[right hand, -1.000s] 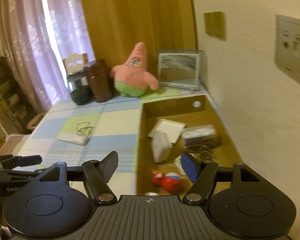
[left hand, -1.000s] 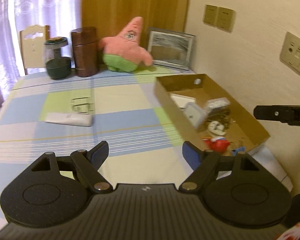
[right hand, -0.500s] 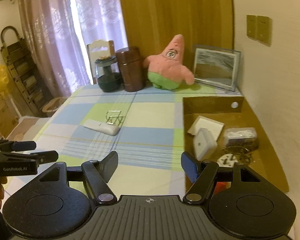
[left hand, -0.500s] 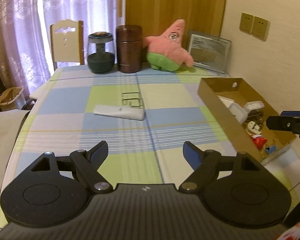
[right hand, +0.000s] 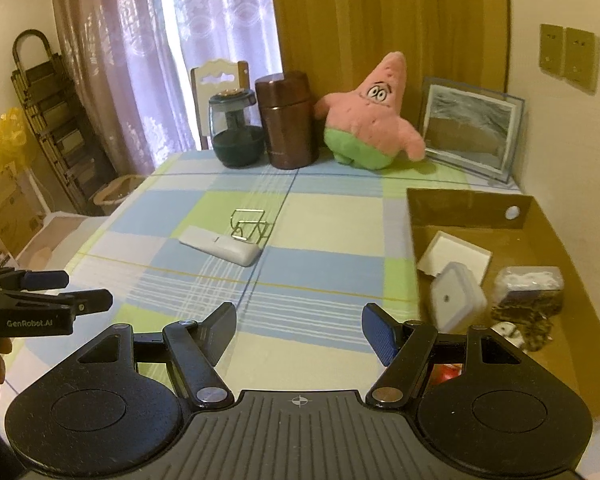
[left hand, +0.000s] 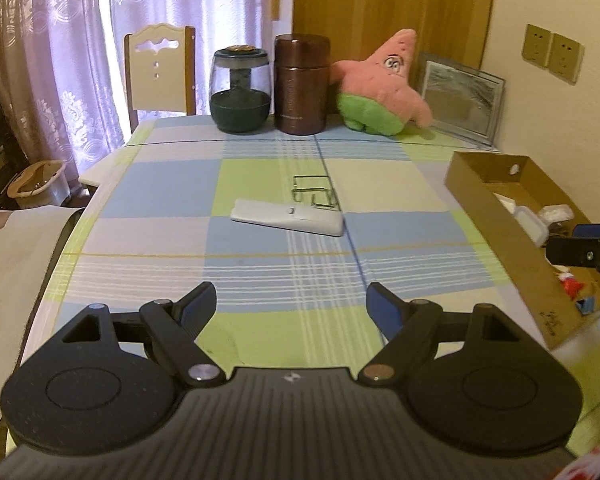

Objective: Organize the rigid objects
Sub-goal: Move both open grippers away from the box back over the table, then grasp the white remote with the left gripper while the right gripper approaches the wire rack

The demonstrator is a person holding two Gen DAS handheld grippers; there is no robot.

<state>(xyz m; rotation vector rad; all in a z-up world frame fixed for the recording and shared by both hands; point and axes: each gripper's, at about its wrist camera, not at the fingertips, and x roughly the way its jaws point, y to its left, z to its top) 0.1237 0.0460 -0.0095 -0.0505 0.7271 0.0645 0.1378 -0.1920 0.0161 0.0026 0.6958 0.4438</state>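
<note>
Left wrist view: checked surface (left hand: 172, 184) fills mid-frame. Cardboard box (left hand: 500, 236) at right edge, already holding small items. White remote (left hand: 288, 222) lies flat at centre, long axis running left to right across the frame; wire puzzle (left hand: 314, 194) just behind it, touching or nearly so, cannot tell which. Both loose on the cloth, well apart from the box.

Left hand-held gripper (left hand: 290, 306) at bottom centre, jaws wide, nothing between them. Right hand-held gripper (right hand: 298, 326), jaws wide as well, empty, hovering above the near surface just left of the box.

Risks, as judged:
- Cloth may slide or bunch if a jaw drags on it, shifting everything.
- Remote is low and smooth; fingers closing on it from above may skid off or pinch cloth with it.
- Reaching for the remote may snag the wire puzzle, so close behind.
- Wire puzzle is thin, open-framed; pads may close on air or tip it.
</note>
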